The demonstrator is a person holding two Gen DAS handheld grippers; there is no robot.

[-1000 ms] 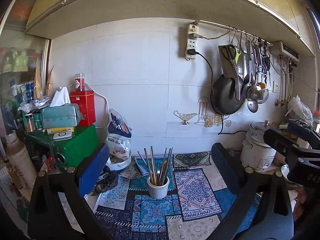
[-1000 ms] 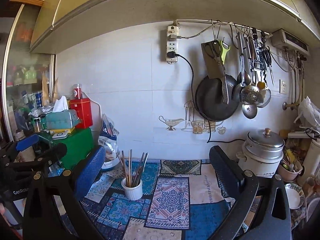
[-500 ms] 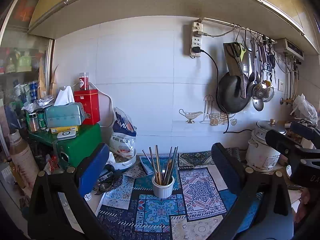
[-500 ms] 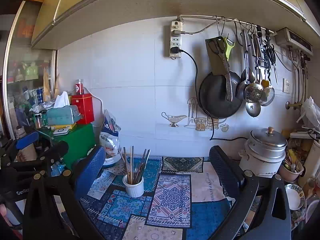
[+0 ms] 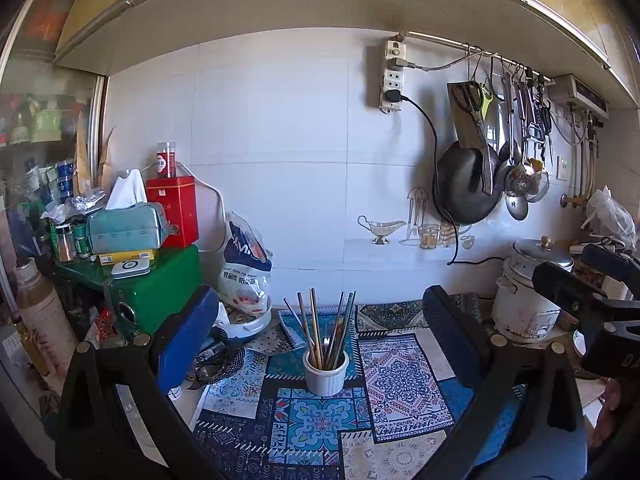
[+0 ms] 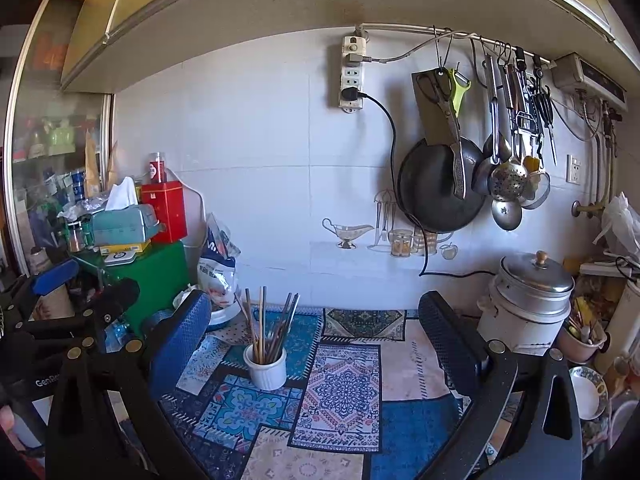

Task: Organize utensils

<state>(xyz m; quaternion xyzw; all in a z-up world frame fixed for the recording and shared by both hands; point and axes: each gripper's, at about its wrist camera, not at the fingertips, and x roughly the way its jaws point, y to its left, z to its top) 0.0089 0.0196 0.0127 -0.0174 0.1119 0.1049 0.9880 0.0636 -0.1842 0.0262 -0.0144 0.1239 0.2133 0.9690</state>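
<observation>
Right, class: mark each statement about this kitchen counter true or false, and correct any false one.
1. The white cup holds chopsticks. True.
2. The left tongs grip a chopstick. False: they are open and hold nothing.
3. A black pan hangs on the wall. True.
4. The pot has no lid. False: a metal lid covers it.
5. The right tongs are open. True.

On my right wrist view I can read "GenRo", cut off at the picture's edge, on the left gripper (image 6: 86, 286), and the bag (image 5: 245, 266) beside the green box shows Chinese characters too small to make out.
</observation>
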